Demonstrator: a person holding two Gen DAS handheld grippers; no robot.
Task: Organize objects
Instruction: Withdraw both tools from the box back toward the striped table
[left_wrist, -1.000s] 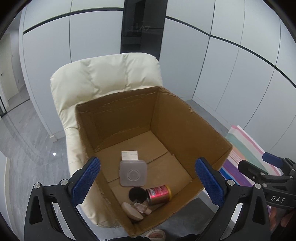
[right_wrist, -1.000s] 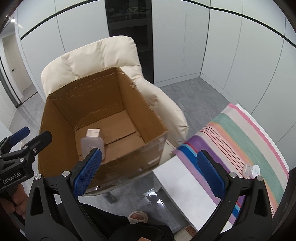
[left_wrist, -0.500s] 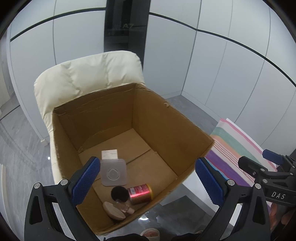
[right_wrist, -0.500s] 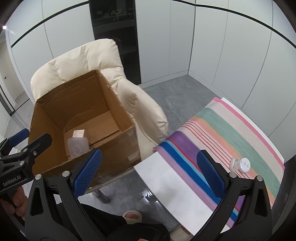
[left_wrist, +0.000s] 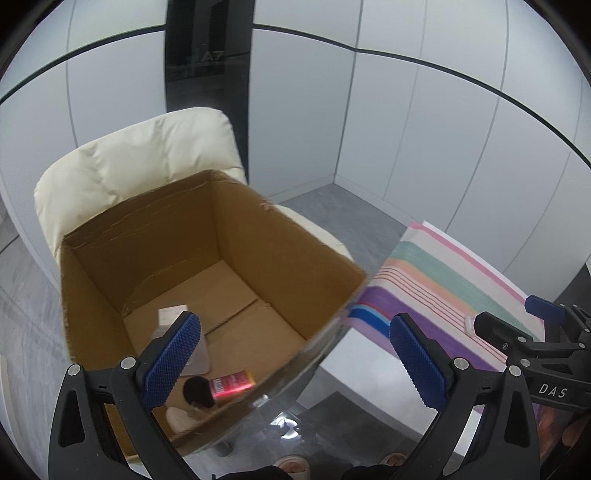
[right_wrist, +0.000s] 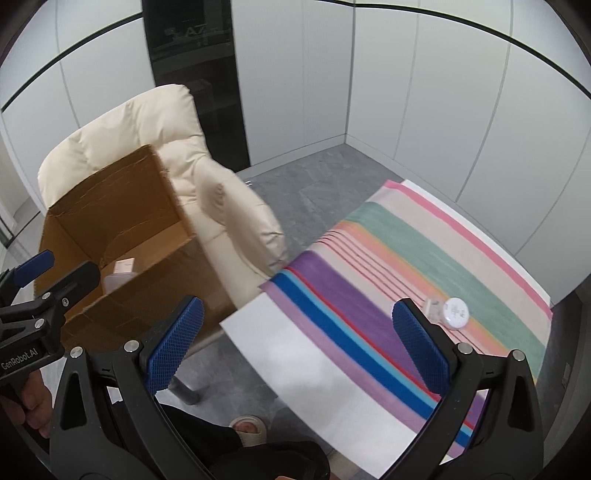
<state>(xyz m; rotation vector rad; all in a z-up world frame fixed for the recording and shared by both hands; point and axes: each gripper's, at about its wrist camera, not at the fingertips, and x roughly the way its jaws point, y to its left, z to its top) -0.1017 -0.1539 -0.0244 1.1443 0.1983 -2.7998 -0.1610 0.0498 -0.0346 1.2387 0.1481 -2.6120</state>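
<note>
Both grippers held wide apart, nothing between the pads: left gripper (left_wrist: 295, 354) over the near edge of the cardboard box (left_wrist: 288, 254), a red can (left_wrist: 232, 384) lying inside at seven o'clock. Right gripper (right_wrist: 295, 343) above the striped cloth (right_wrist: 424, 258); a small white bottle (right_wrist: 448, 313) lies at two o'clock. Beyond, the cream armchair (right_wrist: 147, 129).

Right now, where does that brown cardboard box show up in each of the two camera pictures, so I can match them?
Left wrist view: the cardboard box fills the centre-left, open top toward the camera, small items on its floor.
Right wrist view: the cardboard box sits at the left edge, partly behind the left gripper.
Shared landmark: the cream chair that the box rests on.
</note>
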